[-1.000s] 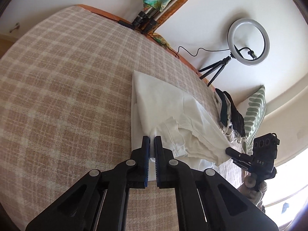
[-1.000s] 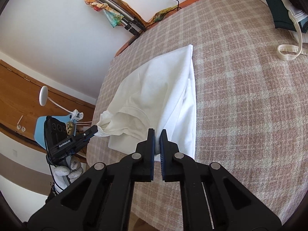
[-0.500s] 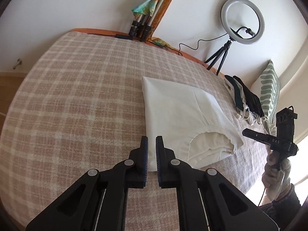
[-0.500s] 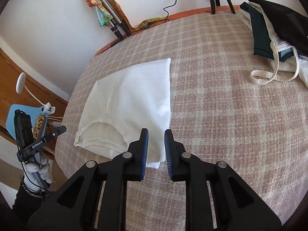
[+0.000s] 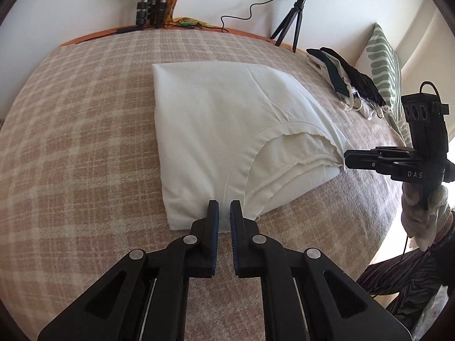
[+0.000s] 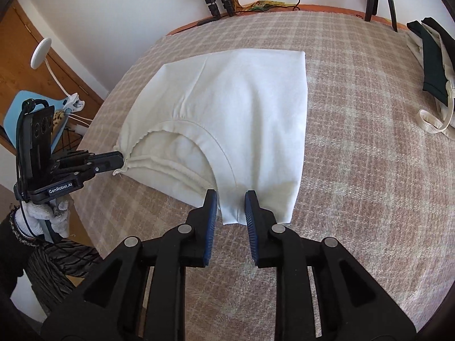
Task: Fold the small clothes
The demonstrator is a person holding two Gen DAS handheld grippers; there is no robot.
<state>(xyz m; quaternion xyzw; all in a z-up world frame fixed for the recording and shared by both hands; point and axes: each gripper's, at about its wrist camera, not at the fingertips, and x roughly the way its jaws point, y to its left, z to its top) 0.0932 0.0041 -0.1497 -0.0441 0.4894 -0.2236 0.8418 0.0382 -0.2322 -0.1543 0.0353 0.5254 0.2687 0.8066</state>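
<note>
A white garment lies folded flat on the plaid bed cover; it also shows in the right wrist view. My left gripper is at its near edge, jaws slightly apart, with the cloth edge between the tips. My right gripper is open at the other near corner, the cloth lying loose between the fingers. Each gripper shows in the other's view, the right one and the left one, tips at the hem.
A pile of dark and white clothes lies at the bed's far right beside a green-patterned pillow. A ring light on a tripod and folded tripods stand at the wall. A blue chair stands beside the bed.
Both grippers brought the held edge of the garment down onto the bed and then opened. The garment now lies flat, folded over. The right jaws have widened further.
</note>
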